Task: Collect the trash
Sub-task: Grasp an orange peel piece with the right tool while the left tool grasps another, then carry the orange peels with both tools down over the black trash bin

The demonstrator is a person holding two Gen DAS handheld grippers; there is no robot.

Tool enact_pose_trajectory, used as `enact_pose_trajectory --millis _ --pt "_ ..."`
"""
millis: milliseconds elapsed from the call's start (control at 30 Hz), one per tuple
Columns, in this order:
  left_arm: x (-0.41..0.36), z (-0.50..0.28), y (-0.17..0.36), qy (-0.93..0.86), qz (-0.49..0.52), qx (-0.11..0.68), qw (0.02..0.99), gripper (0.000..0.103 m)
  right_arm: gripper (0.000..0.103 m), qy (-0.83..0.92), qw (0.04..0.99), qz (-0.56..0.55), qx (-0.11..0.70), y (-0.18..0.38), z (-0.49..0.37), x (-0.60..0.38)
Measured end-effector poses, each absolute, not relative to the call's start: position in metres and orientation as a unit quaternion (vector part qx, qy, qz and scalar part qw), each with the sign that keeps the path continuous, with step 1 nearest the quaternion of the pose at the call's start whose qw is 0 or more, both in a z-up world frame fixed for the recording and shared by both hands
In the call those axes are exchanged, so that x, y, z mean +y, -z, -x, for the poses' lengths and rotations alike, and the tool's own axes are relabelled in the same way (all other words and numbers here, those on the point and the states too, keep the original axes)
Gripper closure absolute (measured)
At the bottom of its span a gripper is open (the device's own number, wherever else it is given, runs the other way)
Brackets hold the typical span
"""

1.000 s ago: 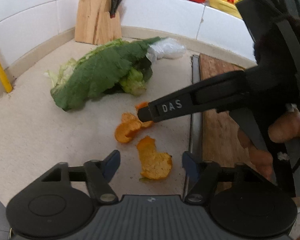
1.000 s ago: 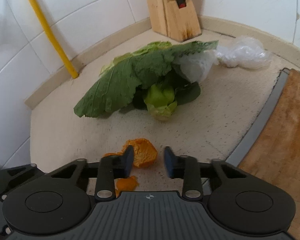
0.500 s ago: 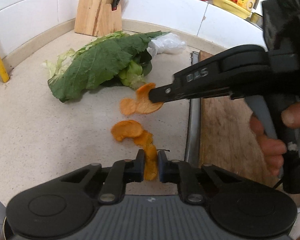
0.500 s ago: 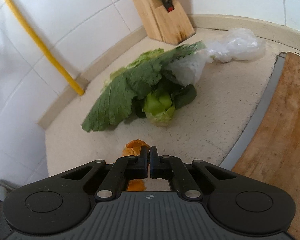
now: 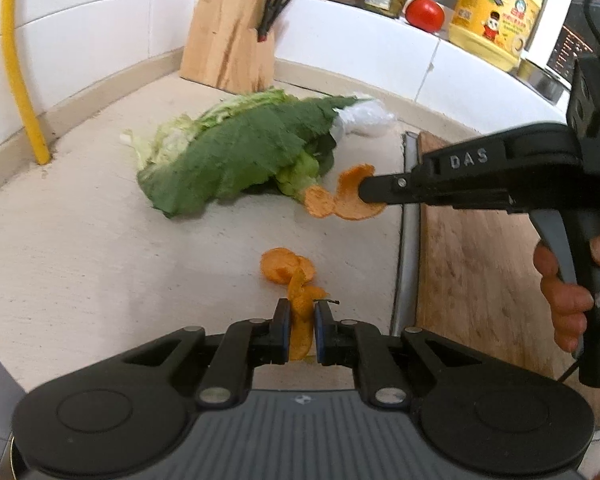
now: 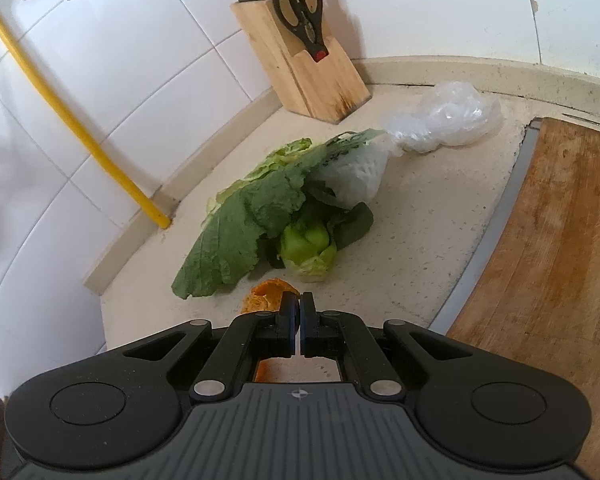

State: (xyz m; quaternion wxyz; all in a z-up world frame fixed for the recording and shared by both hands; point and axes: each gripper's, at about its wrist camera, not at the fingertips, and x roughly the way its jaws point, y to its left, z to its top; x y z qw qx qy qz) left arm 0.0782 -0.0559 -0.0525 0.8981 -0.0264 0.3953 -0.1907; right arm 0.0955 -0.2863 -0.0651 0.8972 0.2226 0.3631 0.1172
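left wrist view: the left gripper (image 5: 300,330) at bottom middle pinches an orange peel strip (image 5: 300,320) so it can be carried off. at middle right the right gripper (image 5: 370,196) pinches another peel (image 5: 352,200).

right wrist view: the right gripper (image 6: 298,320) is pressed together; its peel (image 6: 270,298) peeks out just left. leaves (image 6: 260,224) wait in the middle.

Home kitchen: tiled counter (image 6: 412,240), knife block (image 6: 308,72)
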Motion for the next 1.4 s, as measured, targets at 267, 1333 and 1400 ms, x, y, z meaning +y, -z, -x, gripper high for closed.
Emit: enact_pose_trajectory --millis 267,1333,1400 --pt "-0.039 -0.069 0.046 0.181 0.047 0.382 0.905 0.094 0.100 -0.119 0.901 -0.217 0.356 0.058 -0.087 -0.279" --pt "0.067 -0.017 0.033 0.094 0.119 0.338 0.929 0.094 0.099 -0.188 0.897 -0.177 0.360 0.039 -0.069 -0.180" --pt "0.075 -0.012 0.034 0.083 0.124 0.338 0.929 0.094 0.099 -0.200 0.894 -0.171 0.362 0.038 -0.069 -0.168"
